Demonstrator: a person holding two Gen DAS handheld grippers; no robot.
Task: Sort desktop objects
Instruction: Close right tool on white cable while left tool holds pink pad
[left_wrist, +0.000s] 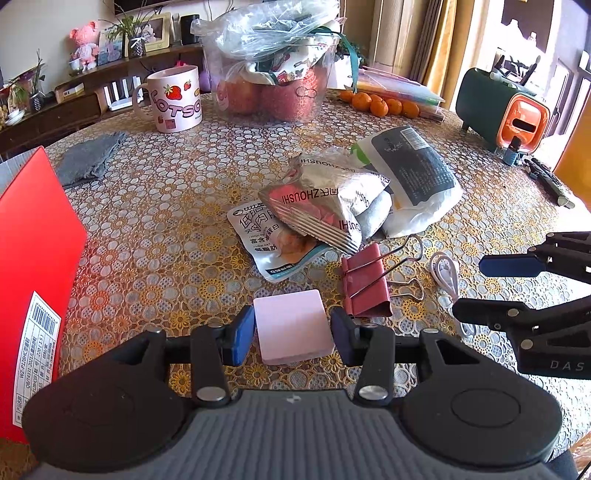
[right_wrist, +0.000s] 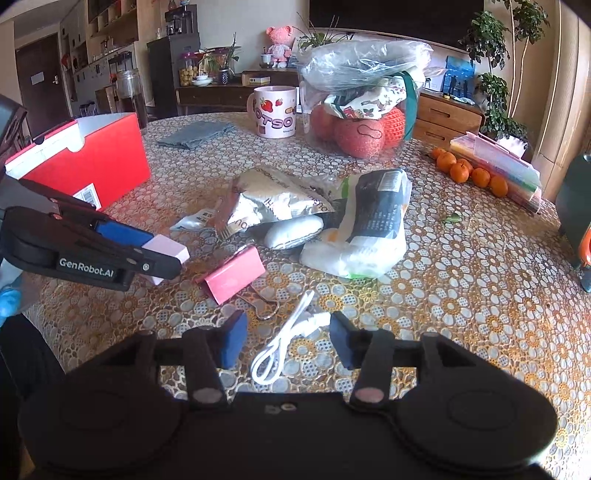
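Left gripper clamped on a pale pink block, one blue pad against each side face; in the right wrist view the same block projects from the fingertips, raised clear of the patterned tablecloth; red box with open top beside and beyond the left gripper. Right gripper released, jaws part-way apart, straddling a coiled white cable lying on the cloth; pads not touching the cable. Pink binder clip on the cloth between block and cable, wire handles pointing toward the cable. Snack packets, silver and white, heaped at table centre; strawberry mug, clear bag of red fruit and grey cloth beyond; small oranges at far right.
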